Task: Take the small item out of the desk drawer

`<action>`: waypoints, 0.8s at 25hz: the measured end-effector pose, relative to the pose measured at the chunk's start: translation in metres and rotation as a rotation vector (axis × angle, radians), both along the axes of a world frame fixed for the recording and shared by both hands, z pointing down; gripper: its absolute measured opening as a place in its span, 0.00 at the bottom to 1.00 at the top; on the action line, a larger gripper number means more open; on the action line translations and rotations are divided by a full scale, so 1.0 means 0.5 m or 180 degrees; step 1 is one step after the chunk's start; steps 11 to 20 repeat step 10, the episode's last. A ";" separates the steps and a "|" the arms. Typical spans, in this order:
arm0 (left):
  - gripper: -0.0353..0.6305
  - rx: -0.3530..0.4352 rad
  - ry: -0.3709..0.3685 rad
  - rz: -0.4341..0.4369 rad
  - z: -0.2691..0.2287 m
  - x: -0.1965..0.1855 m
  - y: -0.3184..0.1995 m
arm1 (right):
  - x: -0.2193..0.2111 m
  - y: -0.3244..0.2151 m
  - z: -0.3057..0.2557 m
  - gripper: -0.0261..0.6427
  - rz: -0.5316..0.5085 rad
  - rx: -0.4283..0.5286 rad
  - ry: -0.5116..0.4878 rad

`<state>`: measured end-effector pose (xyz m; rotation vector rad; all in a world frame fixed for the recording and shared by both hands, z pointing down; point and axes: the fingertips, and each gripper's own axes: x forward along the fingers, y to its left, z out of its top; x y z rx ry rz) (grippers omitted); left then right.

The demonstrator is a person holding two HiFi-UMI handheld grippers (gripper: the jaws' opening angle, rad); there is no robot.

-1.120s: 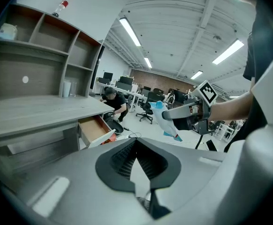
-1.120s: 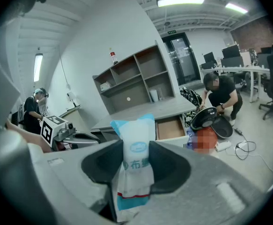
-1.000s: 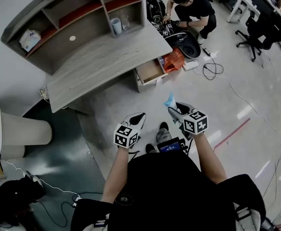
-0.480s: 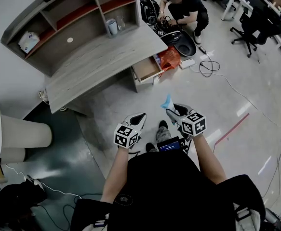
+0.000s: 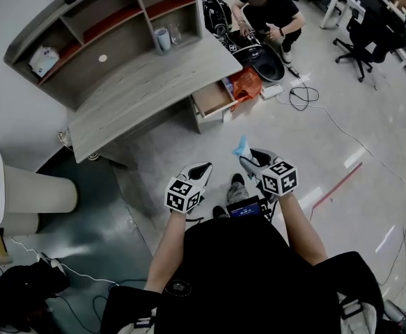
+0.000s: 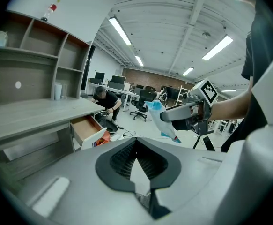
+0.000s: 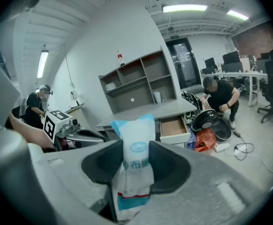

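While the right tongs carry it, packet (image 7: 136, 139): a soft white-and-blue pouch, already out of the drawer and held over the floor, well apart from the surface.
Right tongs (image 5: 250, 160): pinching the packet, one pad on each flank; its top pokes out at 12 o'clock and its tail hangs loose below.
Slip risk: the pouch is limp and looks slick, so any easing of the squeeze or a sharp swing could probably let it slide out downwards.
Left tongs (image 5: 199, 172): pressed together and empty, at 9 o'clock of the right pair, near but not touching; in that state they cannot catch a falling pouch.
Floor (image 5: 189, 138): pale and glossy below both tongs; a dropped packet would land here, beside the person's shoes.
Drawer (image 5: 215, 97): at 12 o'clock from the tongs, pulled open, its wooden bottom looking bare; left jutting out, it could be knocked by a knee or a passer-by.
Surface (image 5: 147, 82): grey top at 11 o'clock, with shelves behind it.
Orange bag (image 5: 248, 85): just beside the drawer at 3 o'clock, crowding that side.
Cables (image 5: 301, 97): loose loops at 3 o'clock of the bag; a likely trip hazard.
Person (image 5: 269, 9): crouched at 1 o'clock beyond the drawer, close enough to bump it on standing up.
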<state>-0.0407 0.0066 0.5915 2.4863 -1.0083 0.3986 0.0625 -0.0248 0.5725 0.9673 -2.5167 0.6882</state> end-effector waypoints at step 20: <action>0.05 -0.0014 -0.0047 0.0021 0.007 0.006 0.001 | 0.004 0.001 0.004 0.30 -0.0002 0.0015 -0.0006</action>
